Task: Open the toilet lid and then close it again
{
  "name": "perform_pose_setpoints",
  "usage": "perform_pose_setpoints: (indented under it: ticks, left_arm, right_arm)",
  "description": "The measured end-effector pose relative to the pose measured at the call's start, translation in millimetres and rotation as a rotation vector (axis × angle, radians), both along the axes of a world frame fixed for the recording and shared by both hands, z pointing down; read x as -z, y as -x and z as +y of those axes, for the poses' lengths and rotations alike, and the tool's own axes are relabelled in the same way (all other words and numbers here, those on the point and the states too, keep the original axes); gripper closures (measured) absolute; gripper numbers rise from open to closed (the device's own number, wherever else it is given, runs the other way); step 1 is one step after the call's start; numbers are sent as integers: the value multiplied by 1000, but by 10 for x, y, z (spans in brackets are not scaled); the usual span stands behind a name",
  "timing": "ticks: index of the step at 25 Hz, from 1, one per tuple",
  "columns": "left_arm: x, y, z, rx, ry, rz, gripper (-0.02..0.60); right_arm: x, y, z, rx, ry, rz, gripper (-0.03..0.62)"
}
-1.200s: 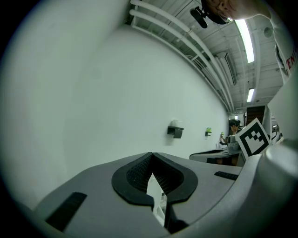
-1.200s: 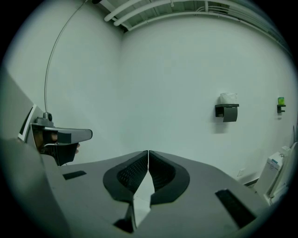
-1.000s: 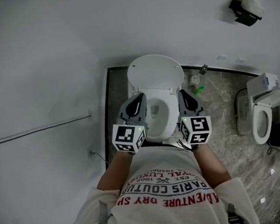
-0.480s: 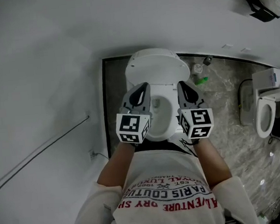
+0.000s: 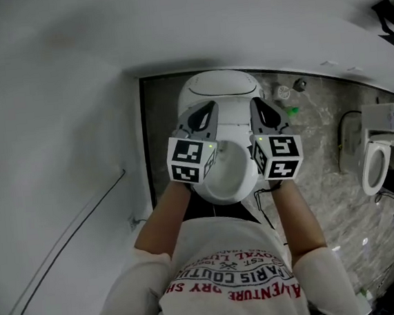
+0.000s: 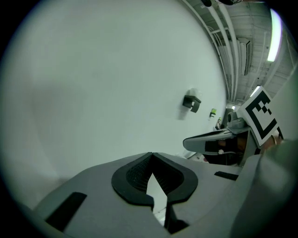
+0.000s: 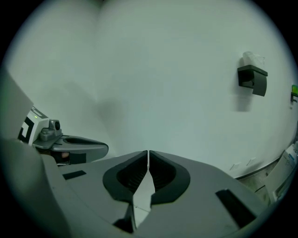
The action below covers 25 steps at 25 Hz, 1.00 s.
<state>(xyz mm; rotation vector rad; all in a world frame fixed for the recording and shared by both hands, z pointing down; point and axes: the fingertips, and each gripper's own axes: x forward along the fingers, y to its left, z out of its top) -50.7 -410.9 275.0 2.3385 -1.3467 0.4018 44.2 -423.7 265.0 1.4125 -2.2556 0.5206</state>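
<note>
In the head view a white toilet [image 5: 228, 178] stands against the wall, its bowl showing between my two grippers. Its lid [image 5: 219, 87] stands raised at the back, seen foreshortened from above. My left gripper [image 5: 203, 112] hovers over the left side of the seat and my right gripper [image 5: 262, 109] over the right side, both pointing at the lid. In the left gripper view the left gripper [image 6: 151, 155] has its tips together with nothing held. The right gripper [image 7: 148, 152] is likewise shut and empty, facing the bare wall.
A second toilet [image 5: 376, 162] stands at the right on the marble floor. A green bottle [image 5: 292, 111] and small items lie beside the toilet's base. A dark paper holder [image 7: 253, 79] hangs on the wall. A thin cable [image 5: 85, 219] runs along the left wall.
Both grippers have moved forward over the seat toward the raised lid. The head view has shifted, so the toilet sits closer under the grippers.
</note>
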Motion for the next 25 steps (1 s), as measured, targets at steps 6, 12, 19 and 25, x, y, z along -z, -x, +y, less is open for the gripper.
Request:
perform_pose_setpoints:
  ticks: [6,12,19,25]
  left_arm:
    - [-200,-50,-351,5,30,17,575]
    - [-340,-96,-438,-27,72,23,575]
    - [-314,-107,-296,-8,62,70,575]
    - [-266,-121,-52,-3,42,64,575]
  right_arm:
    - [-289,107,-270,-39,56,17,579]
    - [-394,119,-325,-49,62,54,579]
    - [-327,127,-104,-55,41,24,579]
    - [-291,130,130,-36,53,-1,580]
